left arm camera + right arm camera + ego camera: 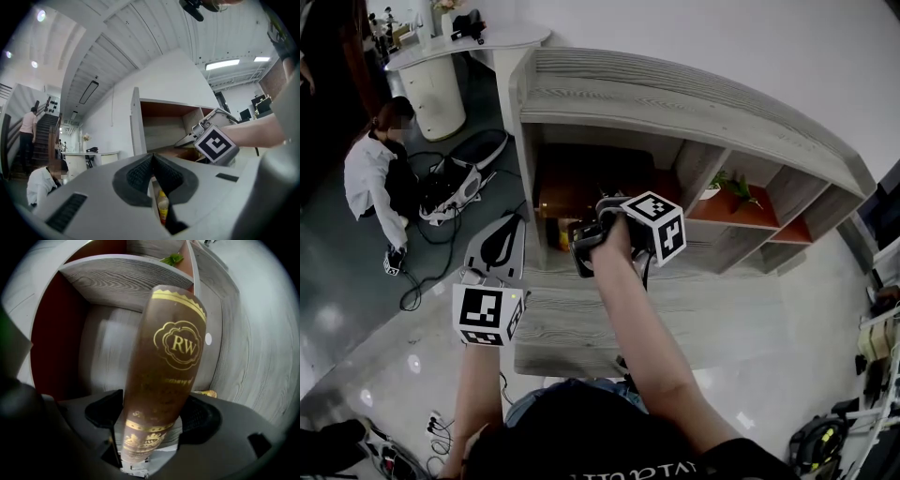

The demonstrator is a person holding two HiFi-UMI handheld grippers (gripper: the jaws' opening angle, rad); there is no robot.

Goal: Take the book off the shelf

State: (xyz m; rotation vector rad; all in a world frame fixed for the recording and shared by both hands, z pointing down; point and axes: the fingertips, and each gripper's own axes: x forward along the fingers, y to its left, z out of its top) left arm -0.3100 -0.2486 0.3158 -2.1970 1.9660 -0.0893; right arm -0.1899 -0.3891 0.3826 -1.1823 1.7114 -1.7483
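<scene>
One brown book (165,366) in right hand-held gripper (151,420), left hand-held gripper (153,169) closed.

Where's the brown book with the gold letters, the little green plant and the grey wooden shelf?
Brown book with gold RW crest (161,380): right gripper view, just below the crest.
Small green plant (734,185): head view, its leaves.
Grey wooden shelf (675,105): head view, its top board.

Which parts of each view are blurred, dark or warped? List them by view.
Head view: wide lens bows the shelf into an arc; its compartment around the right gripper is in deep shadow. Left gripper view: ceiling lights blown out, lines curved. Right gripper view: the book looms close, its lower gilt print blurred.
</scene>
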